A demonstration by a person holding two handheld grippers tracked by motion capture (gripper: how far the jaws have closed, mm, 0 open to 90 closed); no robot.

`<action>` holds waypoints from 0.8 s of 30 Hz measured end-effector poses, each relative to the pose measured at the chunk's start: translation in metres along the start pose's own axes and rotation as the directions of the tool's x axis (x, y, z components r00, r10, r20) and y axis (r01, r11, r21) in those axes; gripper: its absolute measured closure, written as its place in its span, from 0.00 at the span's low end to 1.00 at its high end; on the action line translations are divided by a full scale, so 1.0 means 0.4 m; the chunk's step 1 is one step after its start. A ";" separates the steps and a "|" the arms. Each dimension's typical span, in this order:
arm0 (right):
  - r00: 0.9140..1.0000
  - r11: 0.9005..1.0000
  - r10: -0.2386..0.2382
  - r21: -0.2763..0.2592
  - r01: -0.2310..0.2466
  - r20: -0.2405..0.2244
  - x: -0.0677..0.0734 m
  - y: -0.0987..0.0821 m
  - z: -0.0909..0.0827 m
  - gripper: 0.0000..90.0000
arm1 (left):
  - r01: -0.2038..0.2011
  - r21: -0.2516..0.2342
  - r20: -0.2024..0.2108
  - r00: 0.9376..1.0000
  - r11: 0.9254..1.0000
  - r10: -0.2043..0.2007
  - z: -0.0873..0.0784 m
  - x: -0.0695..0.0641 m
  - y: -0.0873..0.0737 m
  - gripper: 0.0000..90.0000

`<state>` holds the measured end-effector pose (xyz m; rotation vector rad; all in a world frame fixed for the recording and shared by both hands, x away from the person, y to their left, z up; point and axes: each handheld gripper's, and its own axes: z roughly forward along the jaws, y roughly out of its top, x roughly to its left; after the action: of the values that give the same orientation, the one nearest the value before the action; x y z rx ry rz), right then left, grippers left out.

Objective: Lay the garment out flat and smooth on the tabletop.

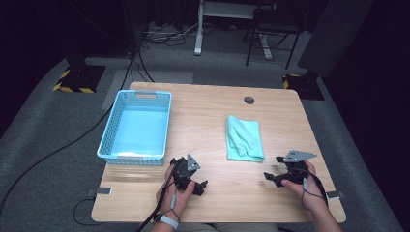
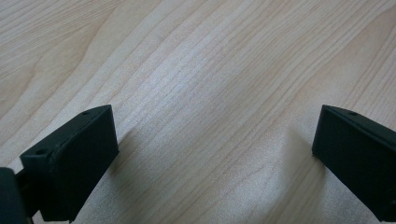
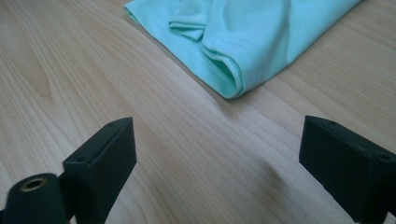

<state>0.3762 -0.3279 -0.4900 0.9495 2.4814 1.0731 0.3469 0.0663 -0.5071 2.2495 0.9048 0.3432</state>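
Folded mint cloth (image 1: 245, 138) lay flat on the table (image 1: 208, 111), right of centre, long axis running from your side to the far edge. Your right gripper (image 1: 273, 168) sat near its nearer right corner, jaws spread, empty. Your left gripper (image 1: 199, 187) likewise released, over bare wood.

Setting: a lab or recording studio, dim around you. Evidence: one lit wooden worktop (image 1: 212, 104) on grey carpet (image 1: 43, 145); black-and-yellow hazard tape (image 1: 72, 88) marking stand bases at both far corners; black cables (image 1: 53, 150) trailing across the floor; the white leg of a height-adjustable desk (image 1: 199, 34) behind; dark drapes (image 1: 333, 34) closing off your surroundings.
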 end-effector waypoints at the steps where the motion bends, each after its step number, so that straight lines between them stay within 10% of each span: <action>1: 1.000 1.000 -0.002 -0.001 0.002 -0.001 -0.001 0.006 0.000 0.14 | 0.000 0.000 0.000 1.000 1.000 0.000 0.000 0.000 0.000 0.00; 24: 0.997 0.998 -0.070 0.008 0.069 0.027 -0.034 0.153 0.070 0.40 | -0.002 -0.001 -0.003 1.000 1.000 0.002 0.000 0.000 0.000 0.00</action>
<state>0.4278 -0.2905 -0.4648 0.8673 2.4781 1.0230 0.3468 0.0663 -0.5071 2.2501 0.9037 0.3477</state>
